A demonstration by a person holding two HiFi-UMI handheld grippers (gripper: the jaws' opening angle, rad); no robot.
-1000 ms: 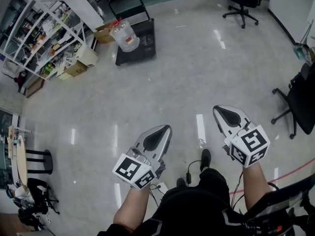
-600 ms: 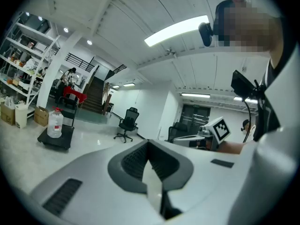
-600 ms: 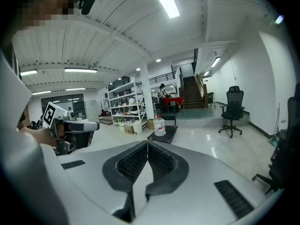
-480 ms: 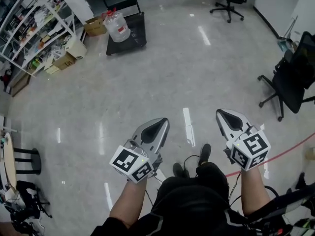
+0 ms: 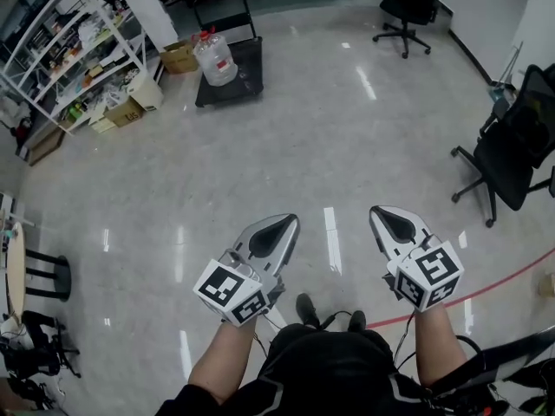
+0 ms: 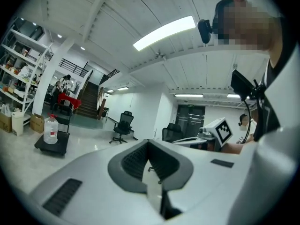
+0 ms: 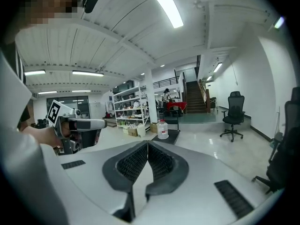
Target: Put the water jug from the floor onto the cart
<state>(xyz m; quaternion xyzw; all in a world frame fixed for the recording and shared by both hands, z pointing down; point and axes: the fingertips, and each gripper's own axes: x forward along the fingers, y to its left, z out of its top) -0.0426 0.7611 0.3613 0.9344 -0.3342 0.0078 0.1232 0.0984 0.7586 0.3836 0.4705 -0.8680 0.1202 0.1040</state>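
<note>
From where I stand, the water jug is far across the room from the person, and it looks to be standing upright on the black deck of the cart, close to the corner nearest the cardboard box and the shelving; nothing is on the floor waiting to be lifted. The left gripper has its jaws pressed together with nothing between them; the right gripper is the same, closed tip to tip and empty, both held out in front of the body over bare floor. What worries me is the jug's place near the deck's edge; a heavy, top-heavy bottle there could tip or slide off if the cart were bumped or rolled, and I can't tell whether its wheels are locked. If the jug needs resetting, closed jaws would only shove it, so they would have to part first. The floor is glossy, and cables trail by the person's feet; a snag or slip there seems the likelier mishap.
</note>
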